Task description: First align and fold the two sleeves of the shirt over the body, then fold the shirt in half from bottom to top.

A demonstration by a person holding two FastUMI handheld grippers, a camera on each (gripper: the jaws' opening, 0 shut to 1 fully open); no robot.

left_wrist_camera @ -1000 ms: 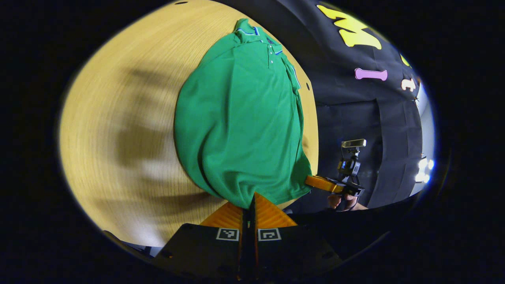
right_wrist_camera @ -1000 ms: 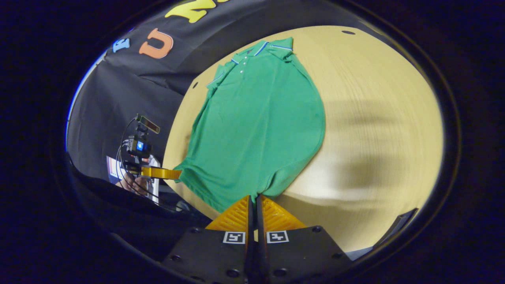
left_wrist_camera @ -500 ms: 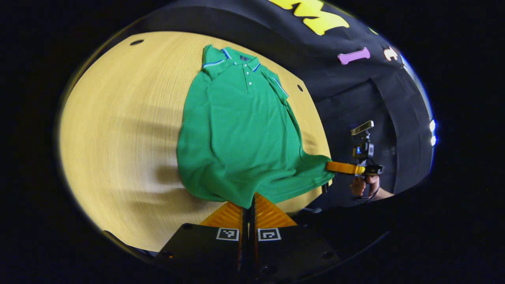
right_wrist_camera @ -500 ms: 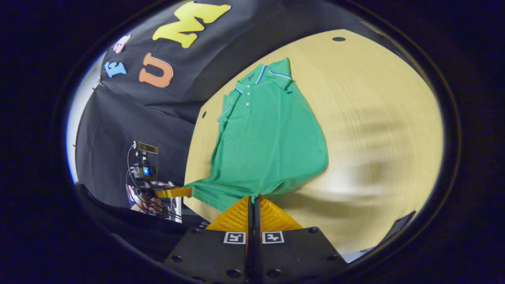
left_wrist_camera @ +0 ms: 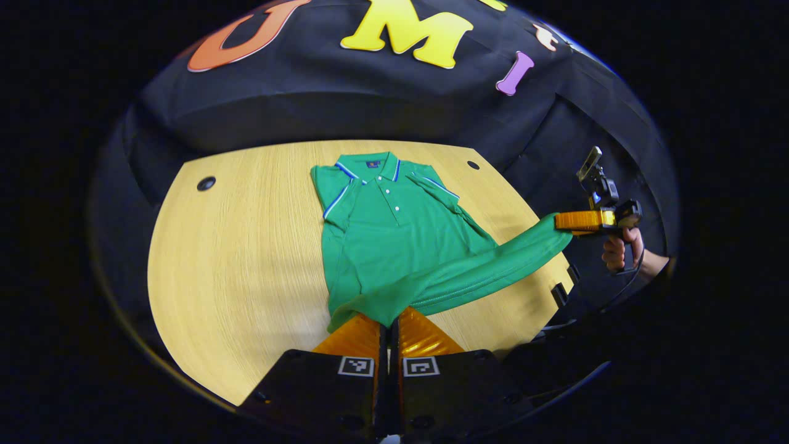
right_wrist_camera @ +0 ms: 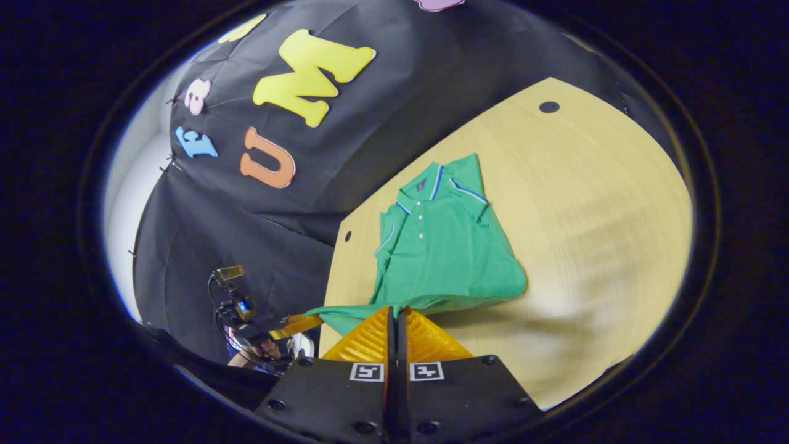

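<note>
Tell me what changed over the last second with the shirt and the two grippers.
Both grippers raised the hem of the green shirt off the wooden table and carried it toward the collar, so the lower part now hangs stretched between the left gripper and the right gripper. Unchanged: both stay shut on the hem, and the collar end stays flat on the table.
</note>
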